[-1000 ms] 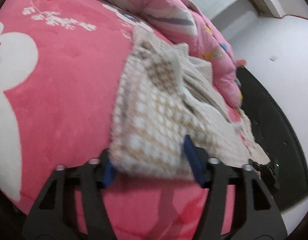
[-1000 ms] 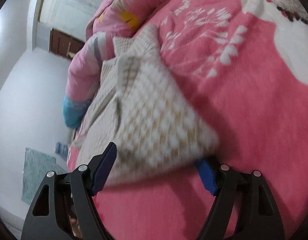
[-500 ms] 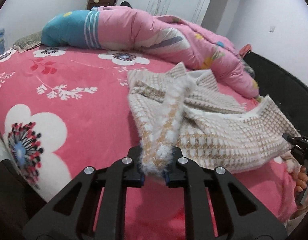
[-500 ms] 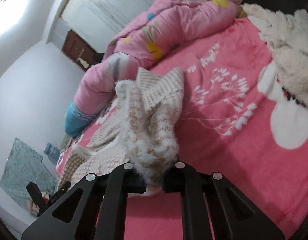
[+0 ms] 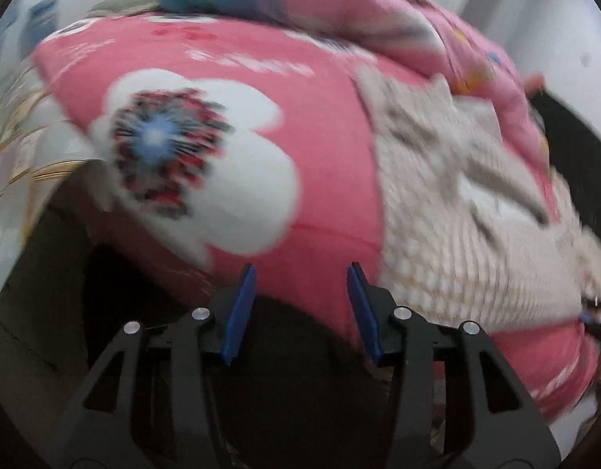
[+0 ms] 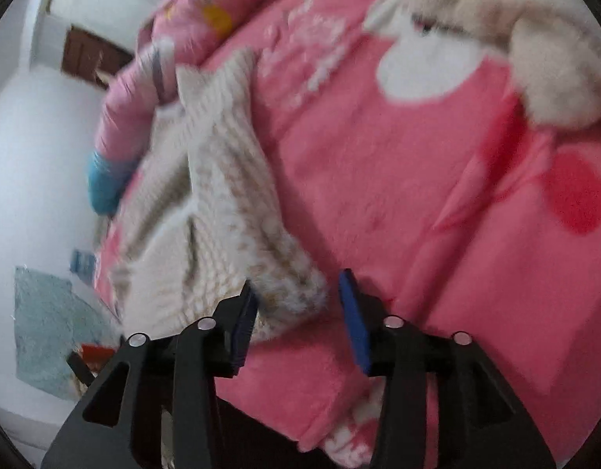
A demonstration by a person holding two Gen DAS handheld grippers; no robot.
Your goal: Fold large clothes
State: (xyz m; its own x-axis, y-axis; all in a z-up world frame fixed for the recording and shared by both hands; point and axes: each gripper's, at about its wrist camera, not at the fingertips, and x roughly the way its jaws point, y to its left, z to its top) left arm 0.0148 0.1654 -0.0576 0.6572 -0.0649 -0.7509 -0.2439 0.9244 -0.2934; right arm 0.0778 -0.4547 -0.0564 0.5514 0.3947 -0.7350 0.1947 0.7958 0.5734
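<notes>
A cream and beige checked knit sweater (image 5: 457,211) lies folded on the pink flowered blanket (image 5: 324,148), right of my left gripper (image 5: 300,305). That gripper is open and empty, over the blanket's near edge, with the sweater's corner beside its right finger. In the right wrist view the sweater (image 6: 222,195) lies left of centre. My right gripper (image 6: 296,312) is open, and the sweater's near corner sits just ahead of its left finger. Both views are motion-blurred.
A rolled pink and blue quilt (image 5: 339,15) lies along the bed's far side, also in the right wrist view (image 6: 152,90). A fluffy white garment (image 6: 515,19) lies at the upper right. The bed's dark edge (image 5: 144,312) and floor are below.
Half a second ago both grippers were shut on the sweater's edge, lifted. Now both have opened and let it go, the sweater lies on the bed, and the left gripper has swung left.
</notes>
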